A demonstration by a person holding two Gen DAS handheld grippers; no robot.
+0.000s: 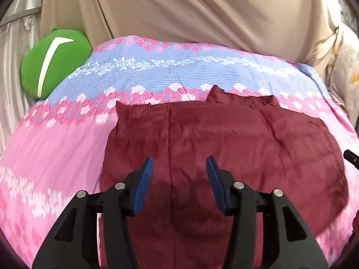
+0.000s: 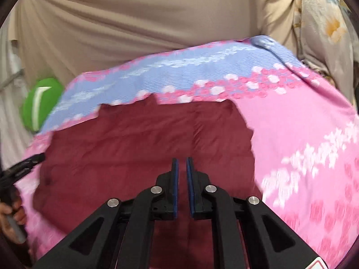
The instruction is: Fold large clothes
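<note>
A dark red garment [image 1: 224, 139] lies folded flat on a pink and blue flowered bed cover [image 1: 56, 145], its collar end at the far side. My left gripper [image 1: 179, 159] hovers over the garment's near left part, open, with nothing between its blue pads. In the right wrist view the same garment [image 2: 134, 139] fills the middle. My right gripper [image 2: 182, 159] is above its near part; the pads stand a narrow gap apart and hold nothing. The left gripper [image 2: 24, 163] shows at the left edge, held by a hand [image 2: 9, 215].
A green round cushion [image 1: 56, 62] lies at the bed's far left. Beige cloth [image 1: 179, 11] hangs behind the bed. A pale flowered fabric [image 2: 325, 22] is bunched at the far right. The bed cover [image 2: 291, 123] spreads wide to the right of the garment.
</note>
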